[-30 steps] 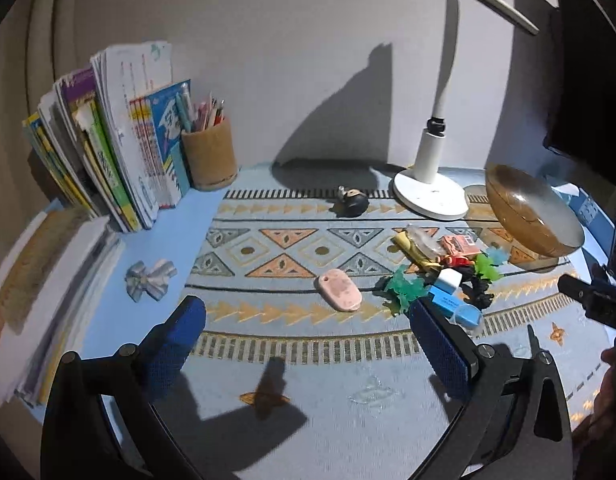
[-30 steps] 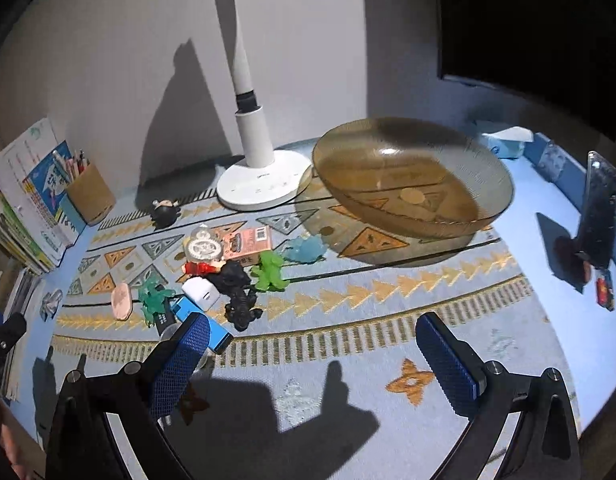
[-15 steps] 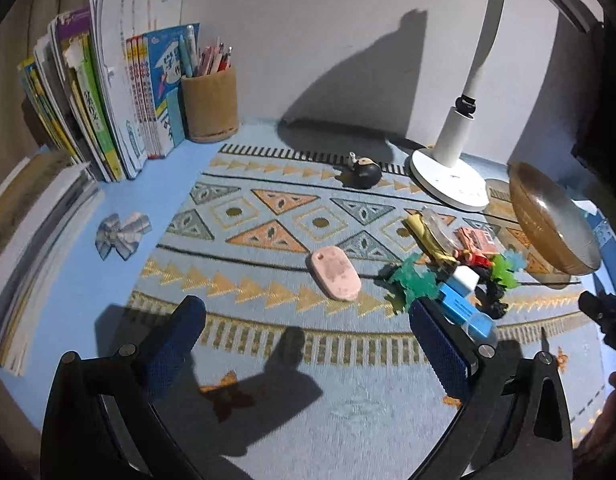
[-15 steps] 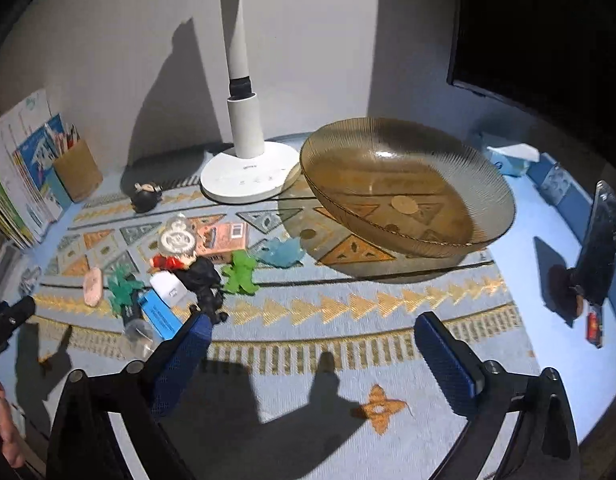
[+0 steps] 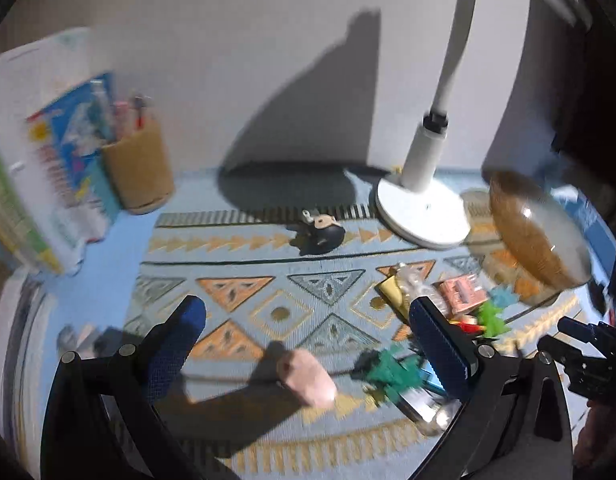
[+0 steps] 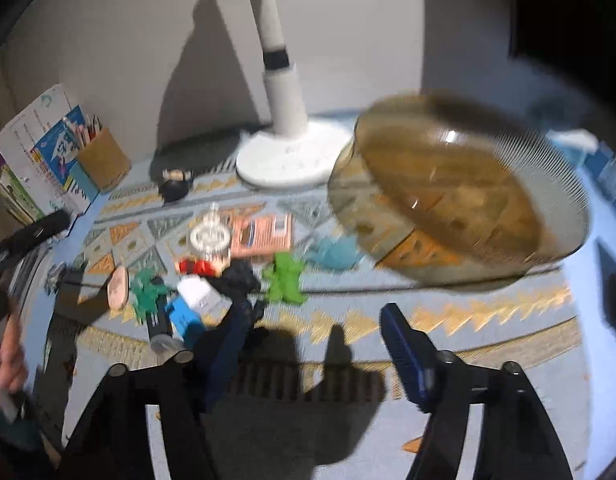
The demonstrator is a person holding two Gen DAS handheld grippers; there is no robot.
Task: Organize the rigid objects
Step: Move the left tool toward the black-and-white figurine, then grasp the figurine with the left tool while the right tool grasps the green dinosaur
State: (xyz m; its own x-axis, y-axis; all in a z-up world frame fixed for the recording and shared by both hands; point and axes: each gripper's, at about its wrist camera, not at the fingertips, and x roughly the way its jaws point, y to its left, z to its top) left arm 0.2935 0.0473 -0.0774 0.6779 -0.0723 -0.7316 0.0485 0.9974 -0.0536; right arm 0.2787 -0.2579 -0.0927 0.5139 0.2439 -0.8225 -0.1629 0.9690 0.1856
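A cluster of small rigid toys lies on the patterned mat: a pink oval piece (image 5: 308, 377) (image 6: 118, 288), a dark green figure (image 5: 388, 372) (image 6: 146, 290), a light green figure (image 6: 286, 278), a blue block (image 6: 184, 314), a pink card (image 6: 262, 232). An amber glass bowl (image 6: 460, 196) (image 5: 536, 236) stands right of them. My left gripper (image 5: 304, 344) is open, low over the mat just short of the pink piece. My right gripper (image 6: 312, 344) is open, empty, just short of the cluster. Both views are blurred.
A white desk lamp (image 5: 422, 208) (image 6: 292, 156) stands behind the toys. A small black round toy (image 5: 324, 234) lies left of its base. A pen cup (image 5: 138, 172) and upright books (image 5: 52, 152) stand at the back left.
Both grippers have moved forward and lower toward the toy cluster. The left one has closed in on the pink piece; the right one has swung left toward the toys.
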